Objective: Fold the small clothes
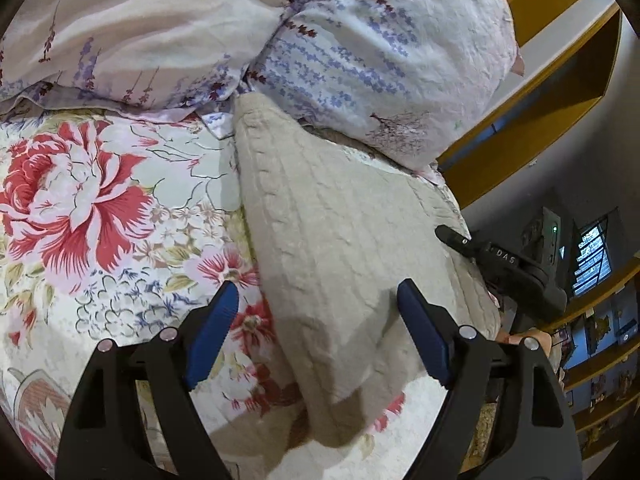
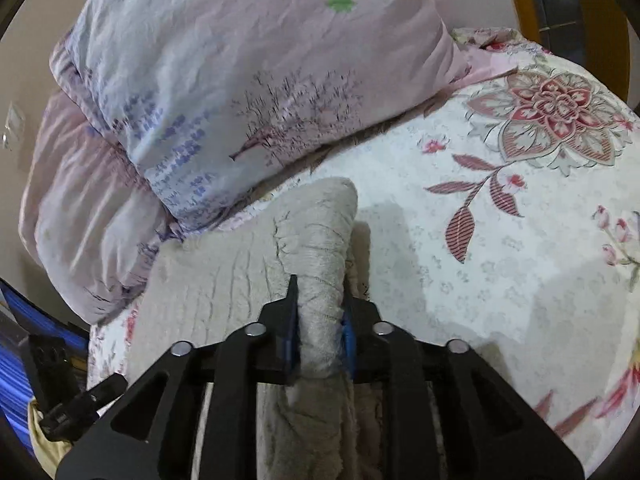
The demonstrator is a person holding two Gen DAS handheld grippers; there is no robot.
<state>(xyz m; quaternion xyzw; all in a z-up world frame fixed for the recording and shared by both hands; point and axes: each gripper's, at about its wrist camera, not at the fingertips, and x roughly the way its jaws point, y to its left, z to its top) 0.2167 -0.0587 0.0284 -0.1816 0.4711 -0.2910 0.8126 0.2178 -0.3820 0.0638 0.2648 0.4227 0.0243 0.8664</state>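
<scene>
Cream knitted garment (image 1: 332, 216) is lying on the floral bedspread (image 1: 100, 200) below the pillows (image 1: 380, 48). Right claw (image 2: 320, 312) is pinching a bunched fold of it; left claw (image 1: 318, 292) is hovering above, jaws apart.

Left hand-held gripper (image 1: 318, 294) jaws spread wide, right hand-held gripper (image 2: 318, 300) clamped
</scene>
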